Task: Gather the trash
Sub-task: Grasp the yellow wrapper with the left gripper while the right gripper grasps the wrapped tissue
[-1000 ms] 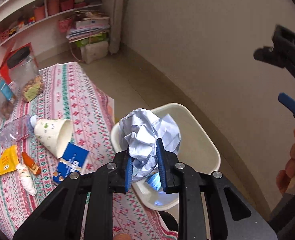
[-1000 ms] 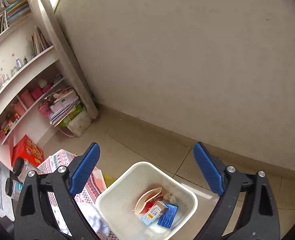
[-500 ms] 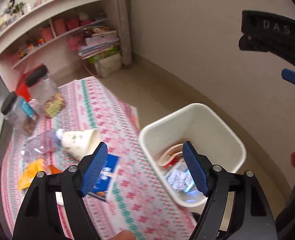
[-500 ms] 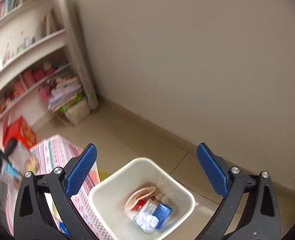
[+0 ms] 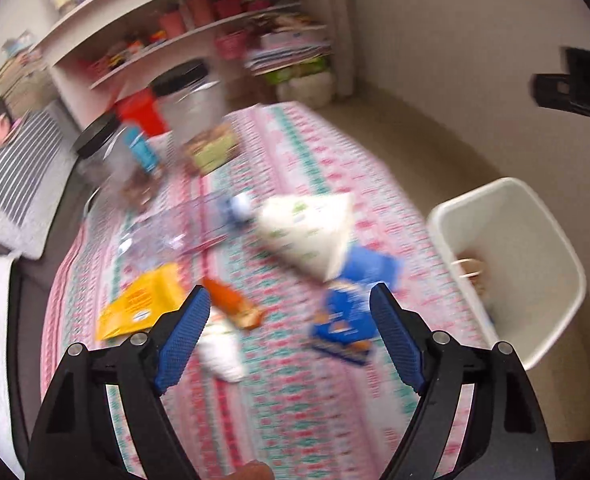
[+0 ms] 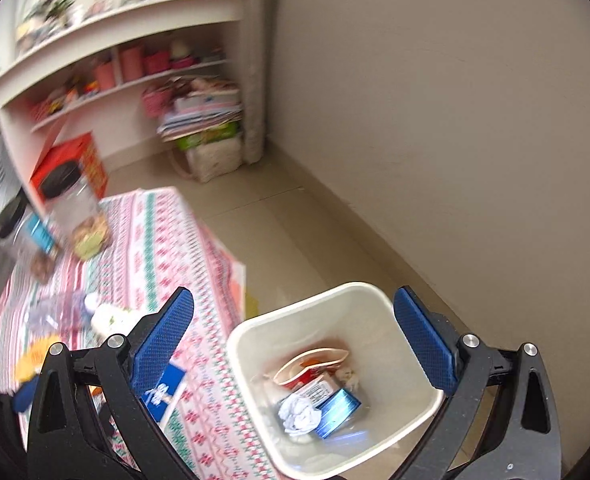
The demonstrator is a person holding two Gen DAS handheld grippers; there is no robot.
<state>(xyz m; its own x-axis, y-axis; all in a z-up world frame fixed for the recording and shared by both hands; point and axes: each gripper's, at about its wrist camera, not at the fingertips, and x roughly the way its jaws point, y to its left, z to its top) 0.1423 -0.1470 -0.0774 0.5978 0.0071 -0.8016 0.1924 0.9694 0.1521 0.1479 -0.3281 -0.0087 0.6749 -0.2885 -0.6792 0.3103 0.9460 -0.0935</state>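
Observation:
My left gripper is open and empty above the patterned tablecloth. Below it lie a blue packet, a paper cone cup, an orange wrapper, a yellow packet and a white crumpled piece. The white bin stands to the right, beside the table. My right gripper is open and empty above the bin, which holds the crumpled paper ball, a blue box and other trash.
Two black-lidded jars stand at the table's far side, with a clear plastic bag near them. White shelves with pots and stacked books line the back. A beige wall runs behind the bin.
My left gripper opened and dropped the crumpled paper ball into the bin, then swung left over the table. My right gripper turned left, still open above the bin.

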